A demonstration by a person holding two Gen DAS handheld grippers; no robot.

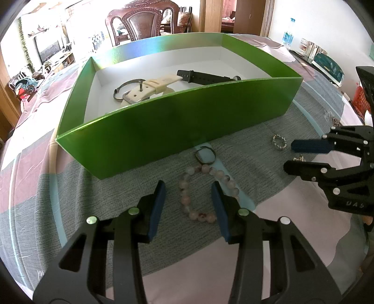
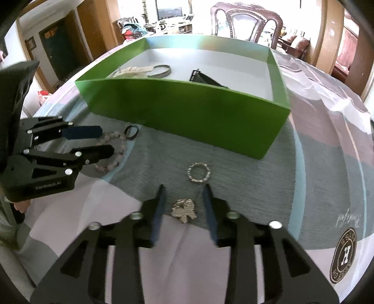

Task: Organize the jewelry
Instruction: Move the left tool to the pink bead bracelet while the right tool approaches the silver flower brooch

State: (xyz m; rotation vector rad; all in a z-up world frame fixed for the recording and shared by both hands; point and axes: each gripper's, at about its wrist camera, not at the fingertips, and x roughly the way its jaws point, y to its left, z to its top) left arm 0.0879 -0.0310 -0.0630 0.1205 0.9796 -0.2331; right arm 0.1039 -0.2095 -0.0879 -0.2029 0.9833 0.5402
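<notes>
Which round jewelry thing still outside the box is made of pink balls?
The bead bracelet between the left gripper fingers. The sparkly ring and dark ring are metal bands.

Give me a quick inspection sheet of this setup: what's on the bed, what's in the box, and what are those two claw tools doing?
Surface: patchwork bedsheet in grey, pink and mauve.
Job's things: green box holding a white watch strap, black watch strap and metal bangle. Outside it: pink bead bracelet, dark ring, sparkly ring, silver clover brooch.
Clutter: nothing seen on the sheet.
Grippers: left gripper open, over the bead bracelet; right gripper open, astride the brooch.
Cables: nothing seen.
Surroundings: carved wooden chair, water bottle, television.
</notes>
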